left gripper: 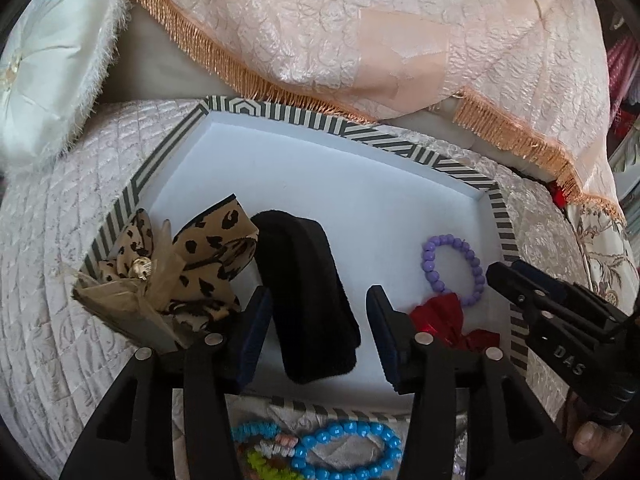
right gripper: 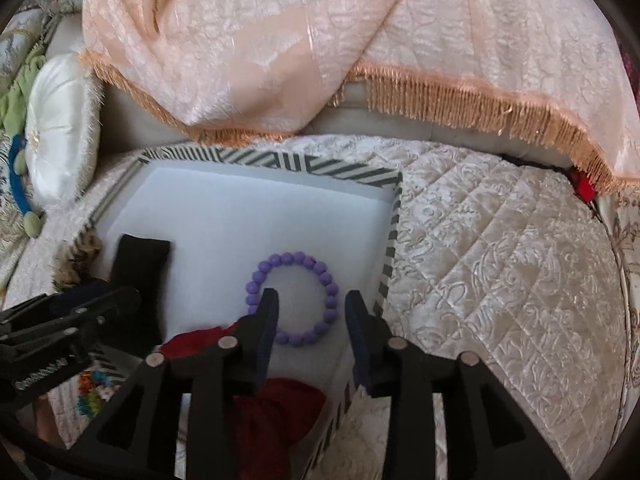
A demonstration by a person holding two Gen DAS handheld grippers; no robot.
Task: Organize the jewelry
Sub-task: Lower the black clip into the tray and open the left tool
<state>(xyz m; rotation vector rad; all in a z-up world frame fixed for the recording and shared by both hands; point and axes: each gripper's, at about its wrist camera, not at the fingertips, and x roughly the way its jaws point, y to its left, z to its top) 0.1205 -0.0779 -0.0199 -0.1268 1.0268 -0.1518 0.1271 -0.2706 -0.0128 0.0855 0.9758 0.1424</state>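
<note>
Jewelry is going piece by piece into the striped box (left gripper: 362,130), which sits on the quilted bedspread (right gripper: 500,280). Already on its white floor are a leopard-print bow (left gripper: 208,256) at the left wall, a black velvet pad (left gripper: 308,300) near the middle, a purple bead bracelet (right gripper: 294,300) toward the right wall, and a red bow (left gripper: 444,320) at the near right. The left gripper (left gripper: 320,332) hangs over the black velvet pad with its jaws spread wide to either side of it, not pressing it, so that piece looks set down. The right gripper (right gripper: 312,312) hovers low over the purple bead bracelet, jaws partly spread and empty, the left finger over the ring's hollow and the right finger just outside its right edge. Judged from this, both pieces are released and the step is to draw away cleanly. Lift each gripper straight up before swinging it aside, so that no finger drags a bead or catches the velvet. Outside the near wall a blue bead bracelet (left gripper: 352,452) and some smaller bright bands (left gripper: 260,448) lie on the bedspread; they seem next. Take the blue one across a single strand, not the whole ring, and set it in the bare far half of the box.
</note>
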